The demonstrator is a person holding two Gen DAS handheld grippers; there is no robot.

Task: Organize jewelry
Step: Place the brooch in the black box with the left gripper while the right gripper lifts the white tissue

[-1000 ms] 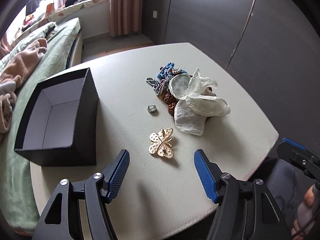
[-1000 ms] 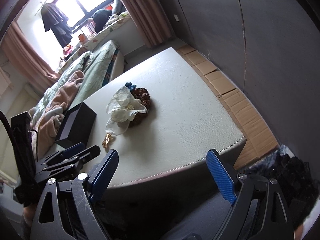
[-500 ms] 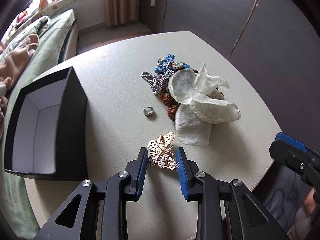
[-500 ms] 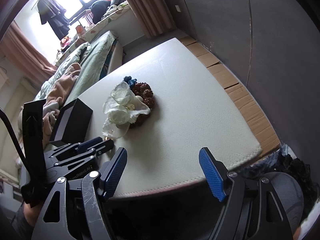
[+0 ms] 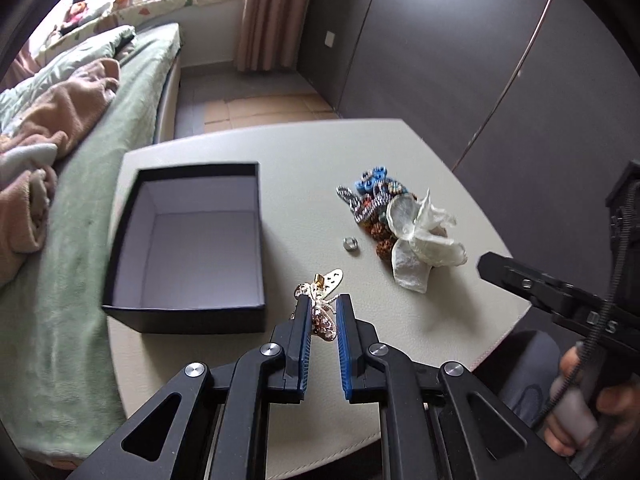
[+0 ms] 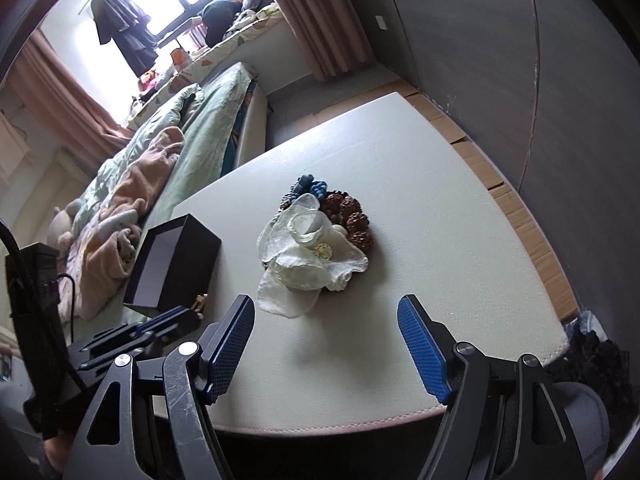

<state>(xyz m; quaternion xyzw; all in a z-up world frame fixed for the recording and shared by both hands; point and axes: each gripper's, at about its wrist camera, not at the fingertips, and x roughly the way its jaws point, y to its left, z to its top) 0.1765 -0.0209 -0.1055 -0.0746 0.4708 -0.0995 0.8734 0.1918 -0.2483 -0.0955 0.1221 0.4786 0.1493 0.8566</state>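
Your left gripper (image 5: 322, 308) is now clamped on the gold brooch (image 5: 320, 300). A second ago those fingers stood wide apart with the brooch flat on the table (image 5: 304, 160) between them; half a second ago they were closing in on it. Now the brooch sits pinched edge-on between the blue pads (image 5: 305, 322), one wing sticking out past the tips, and it looks lifted off the surface. Pick done, I'd say; transfer is next.

The box (image 5: 188, 240) is just left of and ahead of your left gripper, open top, white inside, nothing in it that I can see. So none of the jewelry is sorted yet. The brooch hangs beside the box's near right corner, not over the opening: you need to go left and forward before you let go.

Ahead and right of the left gripper: a small ring (image 5: 351, 244) alone on the table, then the pile (image 5: 376, 204) of beads with the white flower piece (image 5: 420, 240) on top, touching it.

Your right gripper (image 6: 326, 344) is spread wide, holding nothing, over the near table edge, with the pile straight ahead of it.

Grip on the brooch is thin; it could twist out, so move smoothly.
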